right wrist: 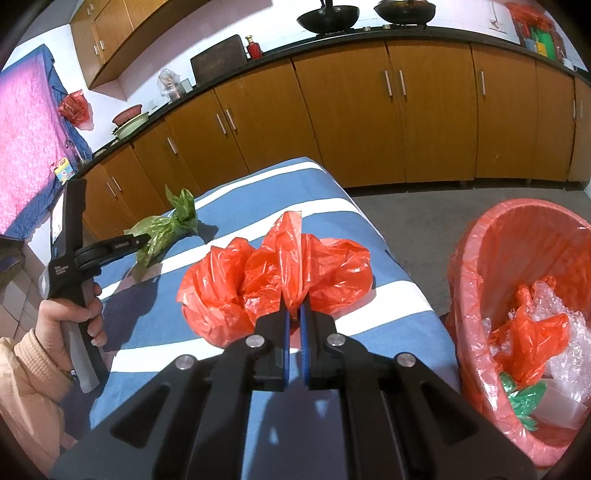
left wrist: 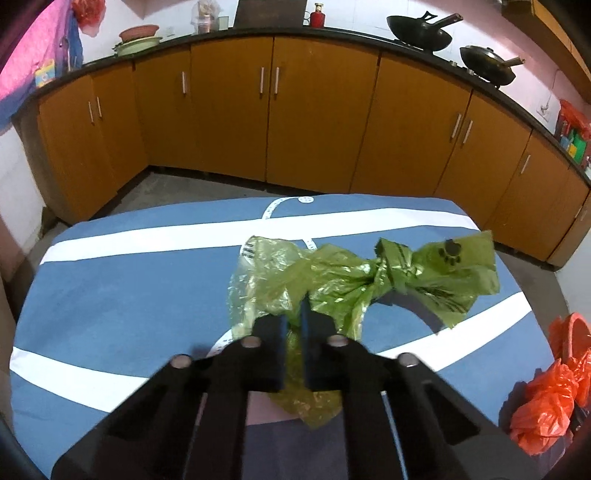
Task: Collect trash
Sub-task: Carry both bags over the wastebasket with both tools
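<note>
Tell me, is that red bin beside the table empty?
No, the bin already holds a red bag, bubble wrap and a bit of green plastic.

You have one crumpled green plastic bag (left wrist: 332, 280) and one crumpled red plastic bag (right wrist: 273, 284) on the blue-and-white striped counter (right wrist: 369, 332). One red-lined round bin (right wrist: 476, 266) stands beside it, with one more red plastic scrap (right wrist: 528, 343) inside. Two black woks (left wrist: 421, 33) sit along the far worktop, beside one small red bottle (left wrist: 317, 16). You hold two grippers.
</note>
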Motion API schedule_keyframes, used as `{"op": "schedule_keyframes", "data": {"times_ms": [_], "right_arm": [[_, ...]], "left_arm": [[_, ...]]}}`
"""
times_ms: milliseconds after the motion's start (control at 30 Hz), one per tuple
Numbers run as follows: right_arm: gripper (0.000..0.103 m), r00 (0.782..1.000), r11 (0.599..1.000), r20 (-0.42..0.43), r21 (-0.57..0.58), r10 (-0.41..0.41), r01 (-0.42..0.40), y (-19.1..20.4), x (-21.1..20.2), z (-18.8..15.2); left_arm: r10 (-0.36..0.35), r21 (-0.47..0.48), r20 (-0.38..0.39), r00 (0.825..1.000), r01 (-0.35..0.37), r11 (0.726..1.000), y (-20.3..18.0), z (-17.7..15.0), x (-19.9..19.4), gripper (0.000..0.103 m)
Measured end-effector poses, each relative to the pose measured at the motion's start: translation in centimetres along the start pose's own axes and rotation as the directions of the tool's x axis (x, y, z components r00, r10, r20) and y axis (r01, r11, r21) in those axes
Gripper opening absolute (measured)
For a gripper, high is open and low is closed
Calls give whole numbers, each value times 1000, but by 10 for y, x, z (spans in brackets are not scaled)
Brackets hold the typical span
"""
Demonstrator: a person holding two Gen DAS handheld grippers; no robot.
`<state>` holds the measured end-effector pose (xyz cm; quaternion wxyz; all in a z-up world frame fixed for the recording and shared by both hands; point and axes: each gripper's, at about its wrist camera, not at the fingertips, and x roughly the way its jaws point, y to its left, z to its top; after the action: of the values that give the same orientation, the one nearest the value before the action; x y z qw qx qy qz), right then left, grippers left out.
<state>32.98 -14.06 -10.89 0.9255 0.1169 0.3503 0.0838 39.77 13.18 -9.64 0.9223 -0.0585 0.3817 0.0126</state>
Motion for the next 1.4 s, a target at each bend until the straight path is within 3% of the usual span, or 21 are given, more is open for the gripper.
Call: {"op": "schedule_keyframes", "data": {"times_ms": [500, 800, 1400], "right_arm": [[6, 1000, 1000, 20, -8, 4, -4, 4, -18, 3], [6, 998, 1000, 58, -14, 4, -3, 5, -60, -1], [5, 991, 999, 123, 10, -45, 44, -12, -144, -19]], "left_arm": [[2, 28, 41, 999, -3, 1000, -8, -36, -46, 1], [-3, 45, 59, 998, 1, 999, -22, -54, -89, 1], [-89, 95, 127, 988, 77, 992, -57, -73, -172, 1]]}}
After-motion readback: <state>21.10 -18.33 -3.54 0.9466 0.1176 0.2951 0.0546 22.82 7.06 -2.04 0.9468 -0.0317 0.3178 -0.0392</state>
